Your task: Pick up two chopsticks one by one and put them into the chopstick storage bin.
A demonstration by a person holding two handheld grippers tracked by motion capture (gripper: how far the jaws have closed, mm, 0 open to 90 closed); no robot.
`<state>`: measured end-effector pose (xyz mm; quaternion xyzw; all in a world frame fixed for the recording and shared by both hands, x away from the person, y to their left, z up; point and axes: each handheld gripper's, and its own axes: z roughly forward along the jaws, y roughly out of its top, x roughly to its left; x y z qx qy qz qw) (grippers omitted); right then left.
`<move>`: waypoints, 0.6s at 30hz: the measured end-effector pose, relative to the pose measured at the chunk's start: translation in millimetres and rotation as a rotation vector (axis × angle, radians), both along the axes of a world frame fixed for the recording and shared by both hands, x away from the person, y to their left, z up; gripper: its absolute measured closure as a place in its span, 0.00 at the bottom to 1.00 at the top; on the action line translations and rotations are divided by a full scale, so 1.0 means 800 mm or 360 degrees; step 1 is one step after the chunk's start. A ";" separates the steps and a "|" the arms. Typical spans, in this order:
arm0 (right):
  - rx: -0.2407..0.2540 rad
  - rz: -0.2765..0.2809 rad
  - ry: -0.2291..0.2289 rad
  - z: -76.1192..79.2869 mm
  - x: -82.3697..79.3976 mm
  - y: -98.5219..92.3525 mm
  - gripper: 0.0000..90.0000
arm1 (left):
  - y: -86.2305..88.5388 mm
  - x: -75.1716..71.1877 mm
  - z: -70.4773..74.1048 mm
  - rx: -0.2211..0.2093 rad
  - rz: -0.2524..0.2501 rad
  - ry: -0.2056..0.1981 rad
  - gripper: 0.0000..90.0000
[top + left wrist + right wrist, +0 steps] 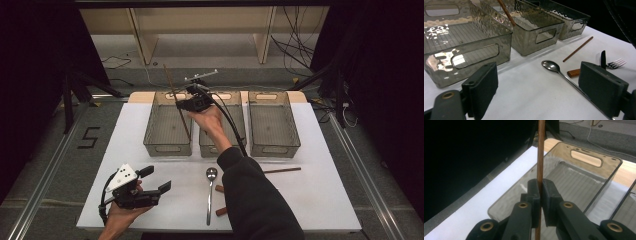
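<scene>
My right gripper point(183, 105) is raised over the left bin point(168, 142) and is shut on a brown chopstick point(176, 97). The stick slants from high at the back down into that bin. In the right gripper view the chopstick point(540, 157) stands pinched between the two black pads, with the left bin point(599, 173) below it. My left gripper point(157, 179) rests open and empty at the table's front left. From the left gripper view its pads point(482, 88) stand wide apart, facing a spoon point(551, 66) and a second chopstick point(578, 49).
Three smoky clear bins stand in a row at the back, with the middle bin point(222, 147) and right bin point(274, 145) beside the left one. On the white table point(320, 195) lie the spoon point(210, 192), the second chopstick point(282, 170), a fork point(616, 63) and a knife point(603, 59) with wooden handles.
</scene>
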<state>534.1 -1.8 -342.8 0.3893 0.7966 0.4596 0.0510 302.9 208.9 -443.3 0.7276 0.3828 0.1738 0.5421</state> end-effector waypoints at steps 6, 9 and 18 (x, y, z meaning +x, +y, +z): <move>0.0011 -0.0023 0.0005 -0.005 0.005 0.006 0.95 | 0.000 0.000 0.000 0.0000 -0.0003 0.0000 0.17; 0.0012 -0.0030 0.0010 -0.008 0.007 0.008 0.95 | 0.000 0.000 0.000 -0.0001 -0.0003 0.0003 0.17; -0.0019 -0.0040 0.0023 -0.020 0.009 0.017 0.95 | 0.000 -0.001 0.000 -0.0003 -0.0005 0.0005 0.17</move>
